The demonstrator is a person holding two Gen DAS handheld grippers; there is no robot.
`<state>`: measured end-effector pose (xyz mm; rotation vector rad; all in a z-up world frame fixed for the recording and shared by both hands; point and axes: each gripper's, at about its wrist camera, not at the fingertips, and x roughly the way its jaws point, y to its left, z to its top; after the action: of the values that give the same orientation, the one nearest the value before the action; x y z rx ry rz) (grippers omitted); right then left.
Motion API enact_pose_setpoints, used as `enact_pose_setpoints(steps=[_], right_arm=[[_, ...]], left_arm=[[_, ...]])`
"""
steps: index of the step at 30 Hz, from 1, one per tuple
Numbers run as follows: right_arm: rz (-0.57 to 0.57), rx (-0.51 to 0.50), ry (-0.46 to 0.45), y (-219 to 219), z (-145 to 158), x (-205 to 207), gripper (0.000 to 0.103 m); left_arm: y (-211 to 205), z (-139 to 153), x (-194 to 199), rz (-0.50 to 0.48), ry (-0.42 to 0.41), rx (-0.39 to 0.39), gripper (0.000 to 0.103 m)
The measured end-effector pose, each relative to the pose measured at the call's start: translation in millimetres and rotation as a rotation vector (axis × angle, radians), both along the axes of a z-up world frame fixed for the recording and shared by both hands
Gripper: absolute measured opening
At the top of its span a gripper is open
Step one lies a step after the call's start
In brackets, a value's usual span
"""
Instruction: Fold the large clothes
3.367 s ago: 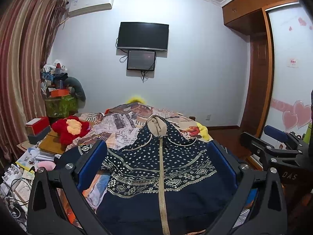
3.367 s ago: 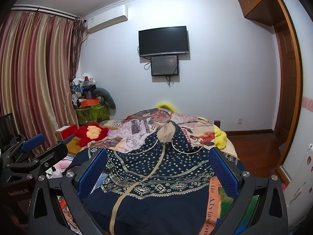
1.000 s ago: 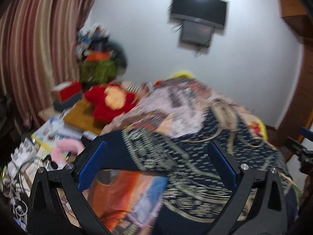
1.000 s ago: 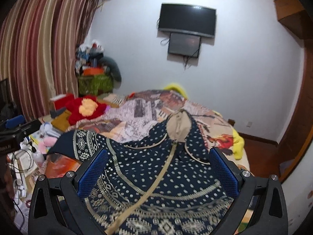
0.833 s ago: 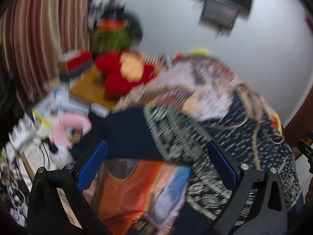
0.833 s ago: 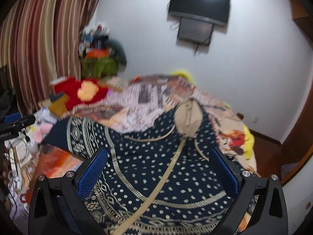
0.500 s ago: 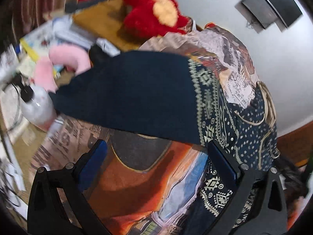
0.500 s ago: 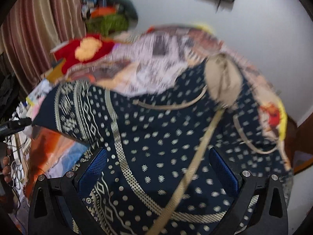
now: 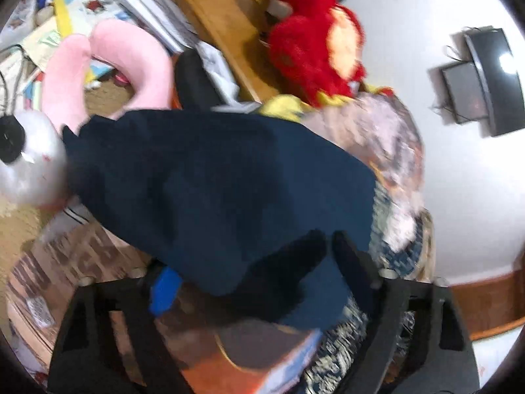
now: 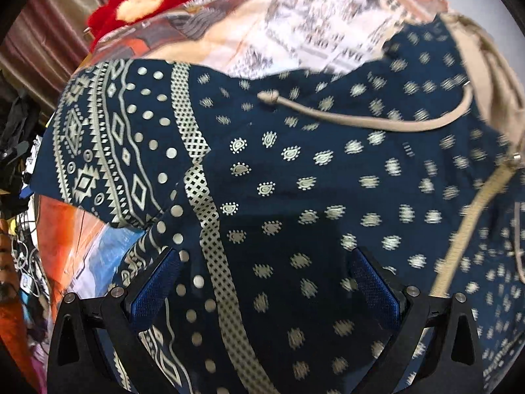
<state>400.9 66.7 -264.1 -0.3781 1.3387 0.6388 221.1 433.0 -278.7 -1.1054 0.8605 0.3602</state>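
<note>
The navy patterned hoodie is seen spread flat across the bed, front up, hood toward the far edge, no fold yet made. Its plain dark sleeve is draped over the bed's left edge, and the left gripper is being brought onto it, jaws wide, cloth between them but not yet pinched. The right gripper is held wide open over the chest panel. Sleeves and body are all left to fold.

A white wall carried a dark television with a smaller screen beside it, a wooden skirting ran below, and striped reddish curtains hung behind the bed's printed cover.
</note>
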Motion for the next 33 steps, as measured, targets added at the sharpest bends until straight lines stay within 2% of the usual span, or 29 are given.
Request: enact_pose_setpoints(steps=[1,2,3,4,5,6,9,11,15,17,21,24,29,33], right_arm=[[-0.004,0.0,0.014,1.0,-4.1,2.1,0.103],[-0.002,-0.006,0.006,2.6,-7.6,3.5,0.103],[0.007,-0.014,-0.003,4.1,-7.5,4.4,0.103],[0.021,-0.025,-0.011,6.2,-7.8,5.1,0.103],[0.036,-0.038,-0.022,8.2,-7.6,4.9,0.103],[0.048,-0.048,-0.031,9.7,-6.5,4.5,0.103],[0.075,-0.072,-0.05,14.3,-8.2,3.1,0.103],[0.06,-0.056,-0.032,13.9,-8.3,-0.5,0.103],[-0.003,0.017,0.045,-2.0,7.6,3.3,0.103],[-0.027,0.044,0.053,-13.3,17.7,4.0,0.103],[-0.05,0.074,-0.007,-42.2,47.8,-1.1,0.103],[-0.077,0.117,-0.044,-70.7,74.1,-6.8,0.103],[-0.145,0.168,-0.088,-138.2,116.4,6.7,0.103],[-0.195,0.152,-0.136,-182.6,129.4,1.0,0.103]], left_arm=[[1.5,0.1,2.2,0.008,0.011,0.015,0.07],[3.0,2.5,5.3,0.012,0.015,0.036,0.064],[3.0,7.2,7.9,0.021,0.02,0.068,0.051],[2.3,12.3,10.3,0.023,0.025,0.102,0.044],[-0.4,20.8,14.6,0.018,0.038,0.154,0.027],[-4.1,29.9,19.2,0.012,0.054,0.208,0.015],[-18.0,58.5,28.5,-0.018,0.065,0.353,0.007],[-32.5,85.1,32.6,-0.043,0.042,0.449,0.006],[-74.9,146.6,41.0,-0.109,-0.06,0.625,0.006],[-101.7,173.0,50.2,-0.157,-0.119,0.682,0.006],[-160.6,216.0,73.8,-0.298,-0.238,0.711,0.006],[-206.9,226.7,97.5,-0.411,-0.285,0.683,0.006],[-289.1,208.1,138.7,-0.608,-0.267,0.643,0.006],[-349.7,163.8,162.7,-0.759,-0.187,0.591,0.006]])
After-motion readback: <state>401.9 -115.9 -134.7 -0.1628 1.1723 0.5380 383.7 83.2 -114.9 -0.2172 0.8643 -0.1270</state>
